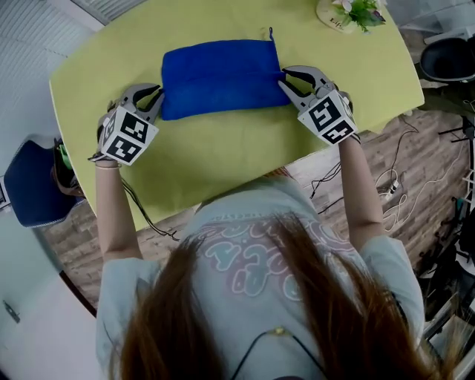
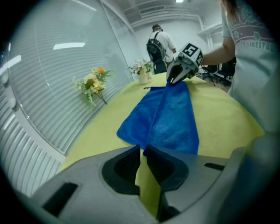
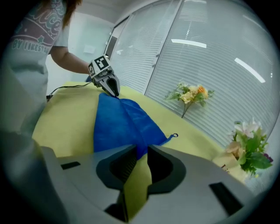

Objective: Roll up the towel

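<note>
A blue towel (image 1: 219, 76) lies folded into a long band across the yellow-green table (image 1: 223, 159). My left gripper (image 1: 159, 100) is at its left end, shut, with its tips (image 2: 142, 148) pinched on the towel's near edge (image 2: 168, 118). At the right end is my right gripper (image 1: 284, 77). Its jaws (image 3: 142, 151) stand a little apart, and the towel's edge (image 3: 120, 124) lies between the tips without being pressed. Each gripper view shows the other gripper at the towel's far end: the right gripper (image 2: 171, 81) and the left gripper (image 3: 116, 94). A small hanging loop (image 3: 175, 135) sticks out of the towel's far corner.
A vase of flowers (image 1: 352, 13) stands at the table's far right corner, and another bunch of flowers (image 2: 94, 85) at the window side. A blue chair (image 1: 30, 182) is on the left, a black chair (image 1: 449, 59) and floor cables (image 1: 393, 193) on the right. A person (image 2: 159, 43) stands far off.
</note>
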Action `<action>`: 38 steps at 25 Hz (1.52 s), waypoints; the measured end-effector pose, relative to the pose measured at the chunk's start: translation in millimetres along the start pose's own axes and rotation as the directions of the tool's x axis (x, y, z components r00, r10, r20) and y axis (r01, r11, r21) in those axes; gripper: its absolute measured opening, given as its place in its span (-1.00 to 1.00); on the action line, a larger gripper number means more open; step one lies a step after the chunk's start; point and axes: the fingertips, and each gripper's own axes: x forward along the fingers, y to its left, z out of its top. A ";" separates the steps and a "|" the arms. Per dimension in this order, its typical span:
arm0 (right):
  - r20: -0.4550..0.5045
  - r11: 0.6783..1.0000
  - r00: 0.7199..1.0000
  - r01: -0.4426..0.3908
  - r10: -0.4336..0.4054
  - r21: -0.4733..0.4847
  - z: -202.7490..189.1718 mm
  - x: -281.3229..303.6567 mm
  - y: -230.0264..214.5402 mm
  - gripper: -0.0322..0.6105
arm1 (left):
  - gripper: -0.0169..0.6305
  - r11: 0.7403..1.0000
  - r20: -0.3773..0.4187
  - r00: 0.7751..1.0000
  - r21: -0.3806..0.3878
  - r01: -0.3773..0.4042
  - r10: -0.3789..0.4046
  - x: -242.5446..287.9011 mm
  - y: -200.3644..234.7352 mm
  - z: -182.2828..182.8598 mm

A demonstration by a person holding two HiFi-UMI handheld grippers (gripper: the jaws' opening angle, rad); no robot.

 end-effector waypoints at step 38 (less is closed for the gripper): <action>0.115 0.998 0.993 -0.017 0.023 -0.060 17.3 -34.9 46.6 -0.43 | -0.51 0.996 0.305 0.952 -0.083 0.042 -0.015 -56.7 -43.5 34.0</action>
